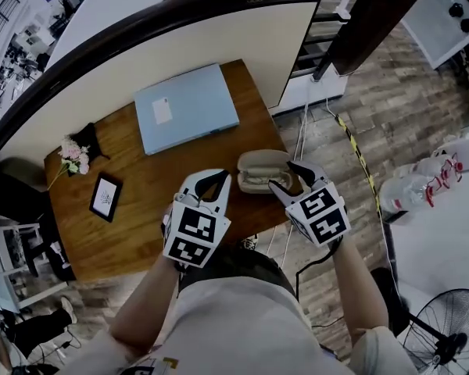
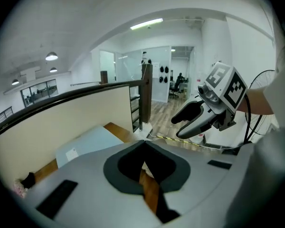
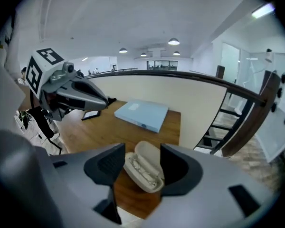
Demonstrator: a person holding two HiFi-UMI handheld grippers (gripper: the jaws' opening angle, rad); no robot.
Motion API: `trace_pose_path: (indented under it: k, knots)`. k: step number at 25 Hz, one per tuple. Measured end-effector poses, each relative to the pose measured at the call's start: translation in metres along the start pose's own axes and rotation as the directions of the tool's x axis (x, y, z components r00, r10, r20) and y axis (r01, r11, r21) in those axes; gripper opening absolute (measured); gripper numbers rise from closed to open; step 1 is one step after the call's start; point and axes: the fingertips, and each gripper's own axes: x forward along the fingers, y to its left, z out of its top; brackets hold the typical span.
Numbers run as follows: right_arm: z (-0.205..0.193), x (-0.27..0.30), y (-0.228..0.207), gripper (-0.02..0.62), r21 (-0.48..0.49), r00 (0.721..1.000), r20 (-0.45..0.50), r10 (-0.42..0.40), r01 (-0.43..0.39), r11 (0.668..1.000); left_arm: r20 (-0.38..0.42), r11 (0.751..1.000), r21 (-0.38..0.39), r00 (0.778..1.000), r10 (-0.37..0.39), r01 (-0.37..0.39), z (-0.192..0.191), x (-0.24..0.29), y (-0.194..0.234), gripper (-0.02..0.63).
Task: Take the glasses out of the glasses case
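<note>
Now: person stands at a wooden table (image 1: 141, 217), one gripper in each hand, both over its near edge.
Case: pale glasses case (image 3: 149, 184) lies open near the table's near right corner, lid tipped back on the far side.
Long axis: in head view runs approx left-right along the near edge; in R gripper view slants from upper left to lower right.
Glasses: glasses (image 3: 143, 167) lie in the case's lower half, along the same axis; too small to tell which way the lenses face.
R gripper: R gripper (image 1: 283, 175) has jaws apart w/ nothing gripped; case shows in the gap btw them, beyond the tips, pads not on it. In head view it overlaps the case's right end.
L gripper: L gripper (image 1: 216, 180) has jaw tips together, nothing held; case sits just to its right.
Arms: both forearms reach fwd from the bottom of head view, grippers tilted fwd and down, marker cubes turned up toward the camera.
Elsewhere: blue-grey flat box (image 1: 186, 106) at the table's far side; small picture frame (image 1: 105, 196) and pink flowers (image 1: 74, 156) at the left end, well apart from the case.
</note>
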Motion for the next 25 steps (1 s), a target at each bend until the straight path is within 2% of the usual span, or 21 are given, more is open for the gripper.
trace_pose_path:
  k: [8,13,17,25]
  knots:
    - [-0.057,0.061,0.001,0.225,-0.028,0.988,-0.157,0.0,-0.004,1.0,-0.079,0.998,-0.046,0.996,-0.041,0.037,-0.054,0.043,0.006,0.002]
    - [-0.088,0.09,-0.003,0.209,-0.049,0.974,-0.225,-0.008,-0.003,0.999,-0.093,0.996,-0.049,0.993,-0.078,0.074,-0.074,0.07,0.0,0.002]
    - [-0.104,0.106,-0.003,0.207,-0.062,0.967,-0.254,-0.008,-0.008,0.998,-0.147,0.991,-0.042,0.98,-0.134,0.129,-0.097,0.091,-0.016,0.002]
    - [-0.12,0.123,0.019,0.221,-0.217,0.952,-0.305,0.032,-0.102,0.971,-0.257,0.984,-0.08,0.95,-0.177,0.161,-0.148,0.121,-0.026,0.002]
